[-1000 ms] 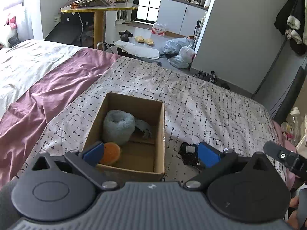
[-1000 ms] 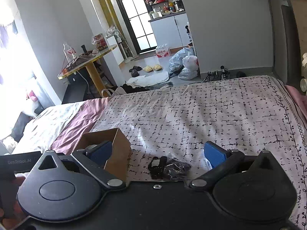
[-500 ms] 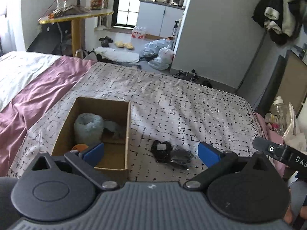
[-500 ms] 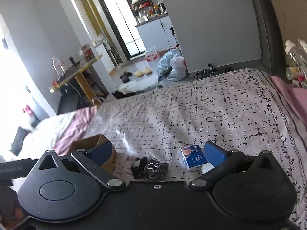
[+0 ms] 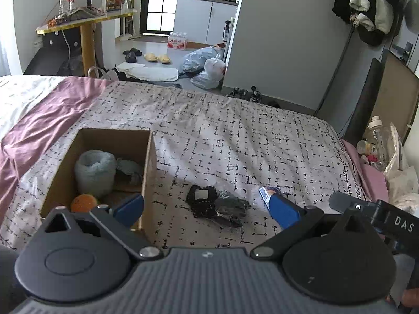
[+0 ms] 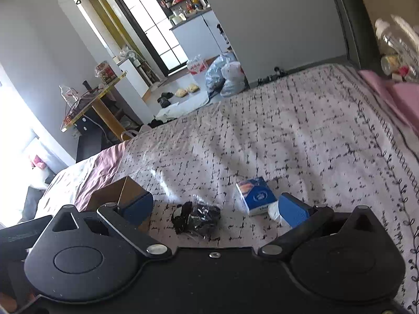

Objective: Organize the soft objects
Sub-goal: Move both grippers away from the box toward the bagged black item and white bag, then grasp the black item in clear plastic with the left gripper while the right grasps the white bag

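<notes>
A brown cardboard box (image 5: 148,162) (image 6: 115,193) sits on the patterned bedspread and holds a fluffy grey-blue roll (image 5: 94,172), a grey cloth (image 5: 129,168) and an orange ball (image 5: 83,203). To its right lies a black bundle in clear wrap (image 5: 216,206) (image 6: 197,218). Further right is a blue and white tissue pack (image 6: 255,196) (image 5: 267,193), with a white soft piece (image 6: 273,210) beside it. My left gripper (image 5: 207,209) is open above the box's right wall and the bundle. My right gripper (image 6: 216,206) is open over the bundle and the pack.
The bed's pink sheet (image 5: 44,120) lies at the left. Bottles and bags (image 5: 377,146) crowd the right bedside. Beyond the foot of the bed are floor bags (image 5: 207,64), slippers (image 5: 157,57) and a yellow-topped table (image 5: 83,23). The other gripper's body (image 5: 377,214) shows at the right edge.
Both views have swung to the right. The black bundle and the tissue pack have come further into view, and the box sits more to the left. Both grippers have stayed open.
</notes>
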`<move>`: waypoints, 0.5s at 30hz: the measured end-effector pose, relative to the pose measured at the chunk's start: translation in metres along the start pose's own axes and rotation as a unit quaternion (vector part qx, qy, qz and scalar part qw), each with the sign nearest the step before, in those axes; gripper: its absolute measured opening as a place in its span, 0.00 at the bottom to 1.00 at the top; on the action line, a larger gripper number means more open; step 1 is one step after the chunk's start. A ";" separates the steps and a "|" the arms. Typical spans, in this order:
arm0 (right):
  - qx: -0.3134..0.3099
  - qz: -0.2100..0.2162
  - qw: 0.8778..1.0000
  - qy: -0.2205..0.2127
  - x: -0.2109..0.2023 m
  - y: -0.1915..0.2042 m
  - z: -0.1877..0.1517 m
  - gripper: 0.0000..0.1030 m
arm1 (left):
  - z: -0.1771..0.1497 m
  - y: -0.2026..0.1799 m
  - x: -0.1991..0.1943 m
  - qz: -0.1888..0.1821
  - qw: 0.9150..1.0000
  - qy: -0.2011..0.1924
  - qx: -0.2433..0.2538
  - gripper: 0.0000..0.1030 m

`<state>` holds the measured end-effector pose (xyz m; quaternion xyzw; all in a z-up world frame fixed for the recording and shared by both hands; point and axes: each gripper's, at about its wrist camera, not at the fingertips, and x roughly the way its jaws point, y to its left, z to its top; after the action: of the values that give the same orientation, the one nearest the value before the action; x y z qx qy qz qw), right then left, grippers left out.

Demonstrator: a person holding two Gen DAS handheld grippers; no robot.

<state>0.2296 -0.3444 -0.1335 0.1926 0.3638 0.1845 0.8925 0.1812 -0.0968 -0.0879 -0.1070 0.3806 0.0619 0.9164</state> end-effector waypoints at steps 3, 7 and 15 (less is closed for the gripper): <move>0.026 -0.001 1.000 0.012 0.006 -0.010 -0.001 1.00 | -0.003 -0.003 0.012 -0.005 1.000 0.005 -0.005 0.97; 0.067 -0.012 0.997 0.026 0.016 -0.027 -0.003 1.00 | -0.007 -0.006 0.030 -0.006 1.000 0.014 -0.007 0.97; 0.094 -0.049 0.993 0.047 0.039 -0.046 -0.004 0.93 | -0.015 -0.012 0.065 -0.006 0.999 0.040 -0.010 0.96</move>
<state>0.2611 -0.3646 -0.1806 0.2486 0.4305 0.1143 0.8601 0.2193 -0.1101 -0.1422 -0.1212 0.4153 0.0559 0.8998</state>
